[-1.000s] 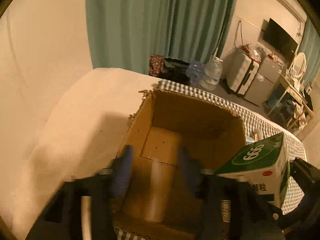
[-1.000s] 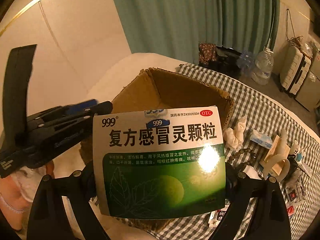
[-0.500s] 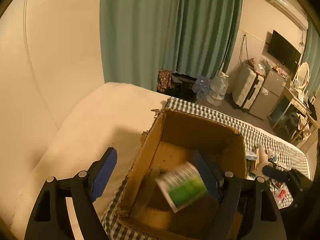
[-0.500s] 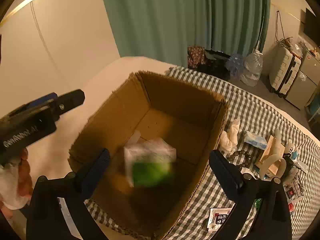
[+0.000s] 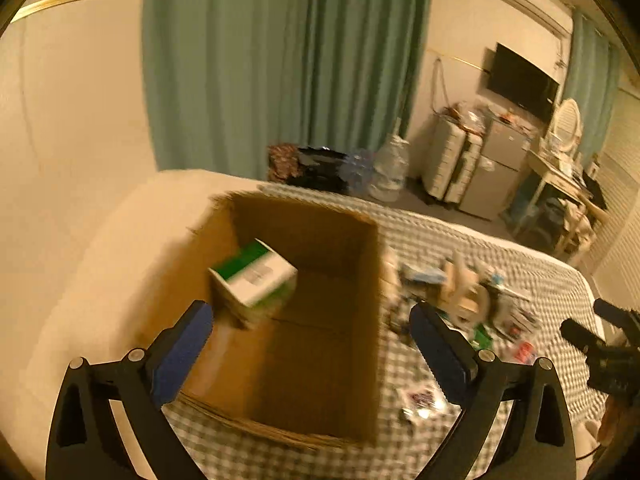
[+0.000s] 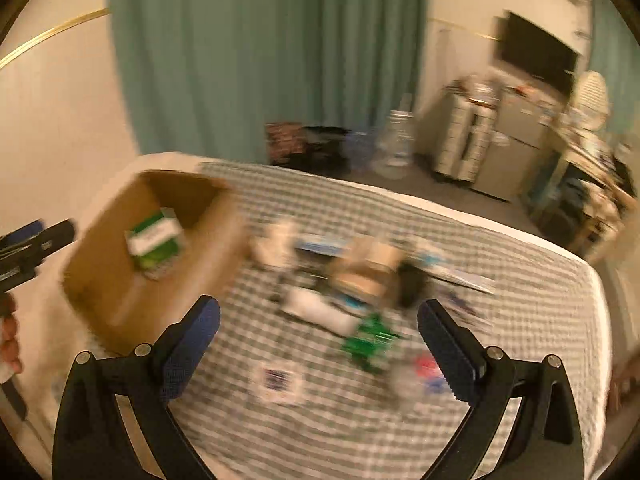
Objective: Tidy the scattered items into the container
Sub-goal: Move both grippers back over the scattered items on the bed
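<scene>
Checked bedcover (image 6: 360,432) is spread under a cardboard box (image 5: 304,360) in which the green-and-white medicine carton (image 5: 256,276) is seen tilted, while left gripper (image 5: 312,344), its jaws just opened, and right gripper (image 6: 320,332) are held wide and empty, the latter seemingly aimed at the scattered items (image 6: 360,280).
</scene>
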`<state>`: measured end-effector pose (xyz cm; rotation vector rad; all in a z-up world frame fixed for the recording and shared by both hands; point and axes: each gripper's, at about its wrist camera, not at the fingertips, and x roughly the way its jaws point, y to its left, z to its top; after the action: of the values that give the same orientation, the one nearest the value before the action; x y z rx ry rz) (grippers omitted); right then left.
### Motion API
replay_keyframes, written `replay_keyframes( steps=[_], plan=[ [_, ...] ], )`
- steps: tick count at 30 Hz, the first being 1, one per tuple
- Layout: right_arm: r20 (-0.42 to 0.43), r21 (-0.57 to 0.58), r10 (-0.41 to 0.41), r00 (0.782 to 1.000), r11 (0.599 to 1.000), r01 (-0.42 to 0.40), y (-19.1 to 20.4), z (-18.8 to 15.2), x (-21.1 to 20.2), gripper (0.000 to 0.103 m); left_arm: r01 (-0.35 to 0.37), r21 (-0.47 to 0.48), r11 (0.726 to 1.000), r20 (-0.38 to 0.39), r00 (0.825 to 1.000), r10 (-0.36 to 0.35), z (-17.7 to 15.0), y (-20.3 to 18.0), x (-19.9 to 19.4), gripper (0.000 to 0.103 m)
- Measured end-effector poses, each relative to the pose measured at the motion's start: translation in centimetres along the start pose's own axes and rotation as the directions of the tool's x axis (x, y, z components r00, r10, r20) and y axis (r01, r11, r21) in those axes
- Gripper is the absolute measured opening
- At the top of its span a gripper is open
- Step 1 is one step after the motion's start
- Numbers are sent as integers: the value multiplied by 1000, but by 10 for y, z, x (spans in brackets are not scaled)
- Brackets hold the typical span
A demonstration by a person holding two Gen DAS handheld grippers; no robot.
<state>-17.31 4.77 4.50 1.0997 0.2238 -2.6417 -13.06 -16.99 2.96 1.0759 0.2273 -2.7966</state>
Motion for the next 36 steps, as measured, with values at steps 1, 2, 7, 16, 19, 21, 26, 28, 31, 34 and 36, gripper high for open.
replay_keyframes(
  steps=[1, 2, 7, 16, 19, 21, 26, 28, 31, 34, 36],
  plan=[
    [0, 11, -48, 999, 999, 48, -21, -9, -4, 100, 8, 17, 1000, -3, 1000, -8, -6, -15, 2, 101],
    [-2, 24, -77, 997, 997, 77, -37, -17, -6, 100, 8, 30, 1000, -6, 1000, -8, -9, -25, 3, 101],
    [-14, 129, -75, 997, 989, 77, -98, -46, -13, 100, 21, 87, 996, -25, 1000, -19, -36, -86, 13, 101],
    [-41, 193, -43, 998, 980, 50, -138, -86, 2, 100, 16, 105, 994, -88, 996, -7, -79, -139, 44, 101],
    [-42, 200, -20, 999, 979, 28, -139, -94, 13, 100, 14, 78, 997, -134, 991, -4, -91, -143, 58, 101],
    [-33, 208, -10, 999, 978, 17, -139, -99, 19, 100, 6, 68, 998, -152, 988, 4, -100, -147, 68, 101],
    [-30, 168, 6, 1000, 986, -1, -136, -107, 36, 100, 10, 76, 997, -198, 980, 6, -118, -153, 92, 101],
    [-27, 159, -6, 1000, 987, 10, -134, -109, 44, 100, 23, 71, 997, -212, 977, -8, -128, -156, 102, 101],
    [-9, 117, -16, 1000, 993, 17, -128, -111, 55, 100, 27, 77, 997, -249, 969, -7, -140, -161, 115, 101],
    [3, 22, -27, 1000, 999, 27, -119, -115, 64, 100, 26, 53, 998, -311, 951, -8, -146, -164, 132, 101],
    [-9, 7, -17, 1000, 1000, 17, -117, -117, 72, 100, 7, 19, 1000, -323, 946, 0, -148, -162, 142, 101]
  ],
)
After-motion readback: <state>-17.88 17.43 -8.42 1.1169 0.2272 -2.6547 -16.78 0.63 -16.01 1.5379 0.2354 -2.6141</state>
